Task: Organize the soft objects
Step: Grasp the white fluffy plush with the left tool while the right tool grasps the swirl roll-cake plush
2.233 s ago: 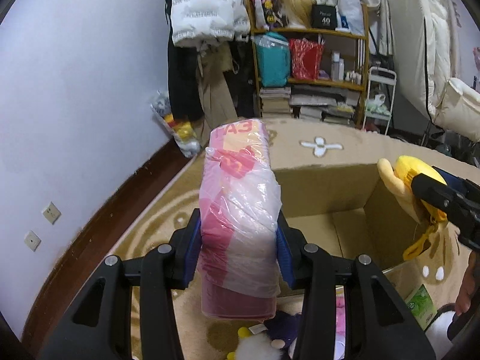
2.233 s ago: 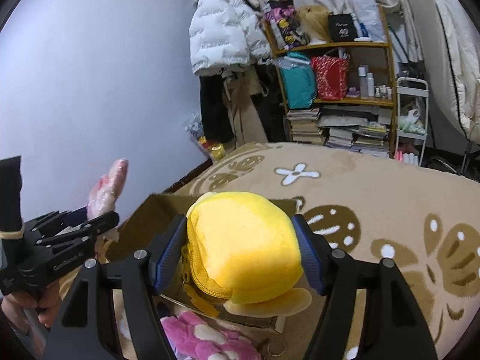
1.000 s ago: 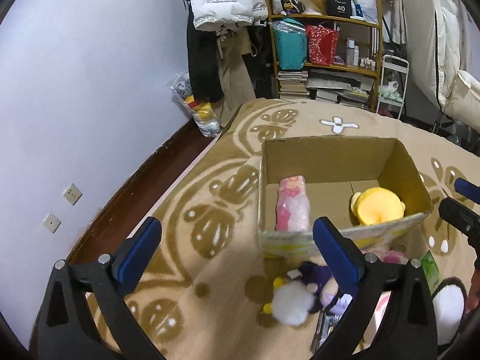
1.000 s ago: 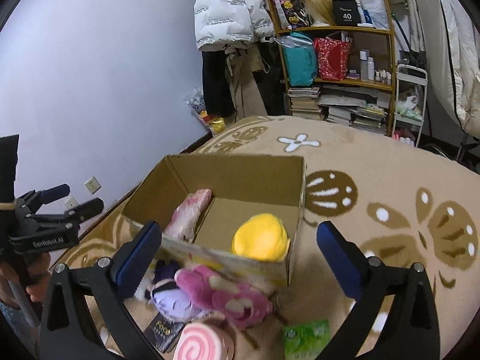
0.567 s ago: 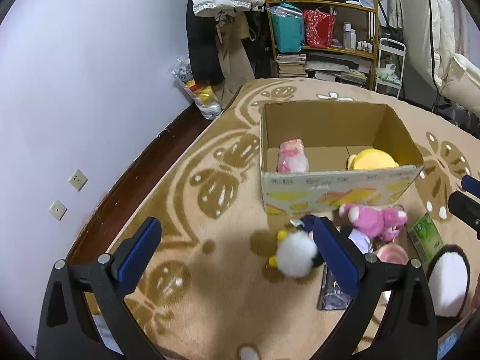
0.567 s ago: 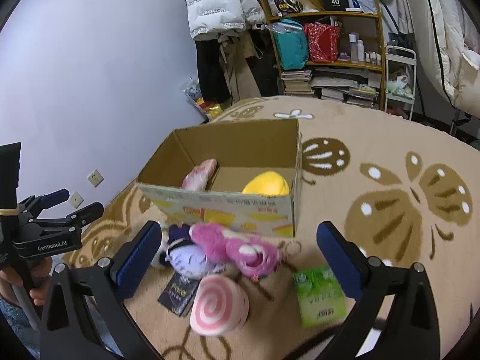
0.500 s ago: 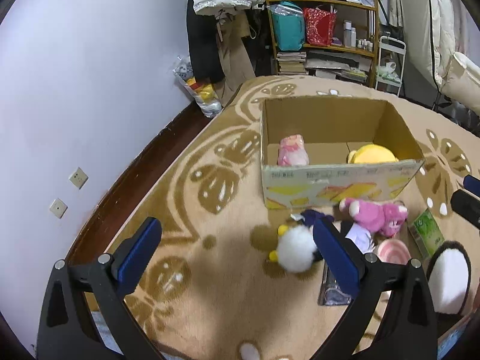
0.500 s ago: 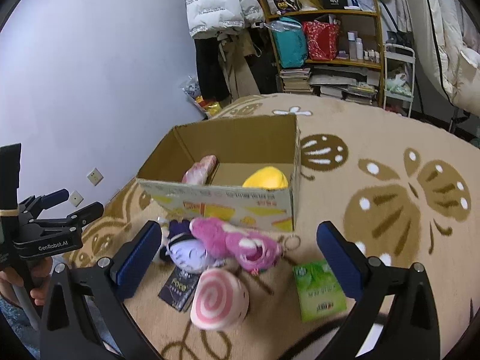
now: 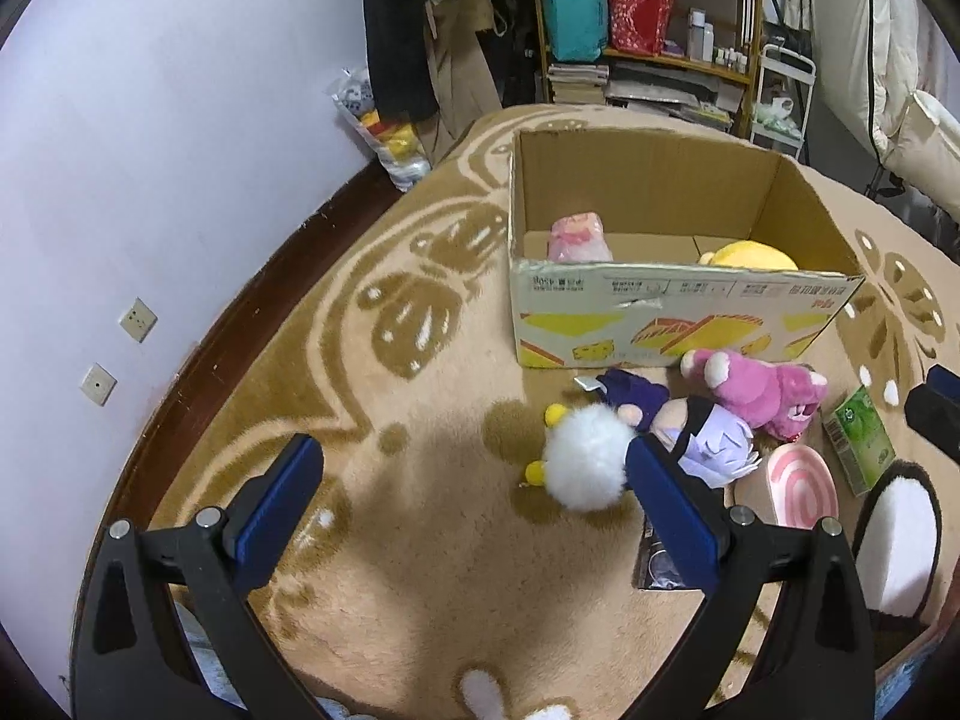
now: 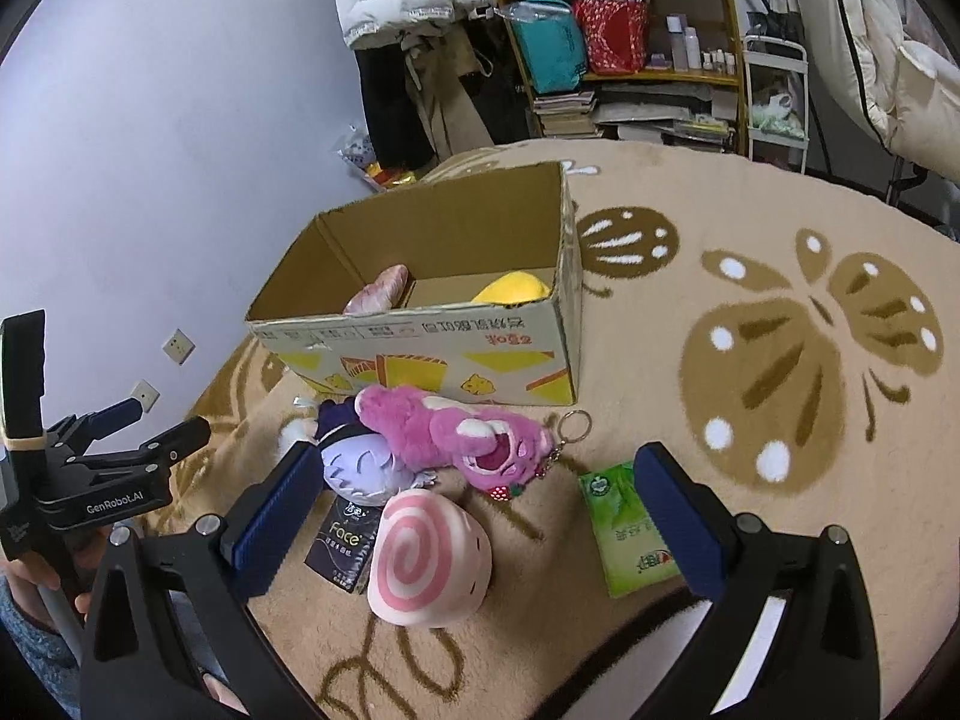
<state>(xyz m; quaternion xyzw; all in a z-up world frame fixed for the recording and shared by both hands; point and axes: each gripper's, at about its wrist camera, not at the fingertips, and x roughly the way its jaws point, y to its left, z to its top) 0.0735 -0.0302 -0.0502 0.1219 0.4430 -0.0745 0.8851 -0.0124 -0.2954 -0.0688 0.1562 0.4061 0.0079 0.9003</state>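
Note:
A cardboard box [image 9: 660, 306] [image 10: 420, 354] stands on the carpet and holds a pink wrapped pack [image 9: 577, 235] [image 10: 378, 294] and a yellow plush [image 9: 753, 255] [image 10: 513, 288]. In front of it lie a white fluffy plush [image 9: 585, 462], a purple doll [image 9: 714, 438] [image 10: 366, 462], a pink bear [image 9: 762, 390] [image 10: 456, 426] and a pink swirl cushion [image 9: 801, 486] [image 10: 429, 558]. My left gripper [image 9: 468, 516] is open and empty, above the carpet before the toys. My right gripper [image 10: 474, 510] is open and empty, over the swirl cushion.
A green tissue pack [image 10: 630, 528] [image 9: 855, 438] and a dark "Face" packet [image 10: 345, 543] lie by the toys. A shelf [image 10: 624, 30] and hanging coats stand at the back. The wall [image 9: 150, 150] runs along the left. A black-and-white plush [image 9: 894, 540] lies right.
Both grippers let go of the pink pack and the yellow plush into the box, opened wide, and drew back and up, so the toys in front of the box came into view.

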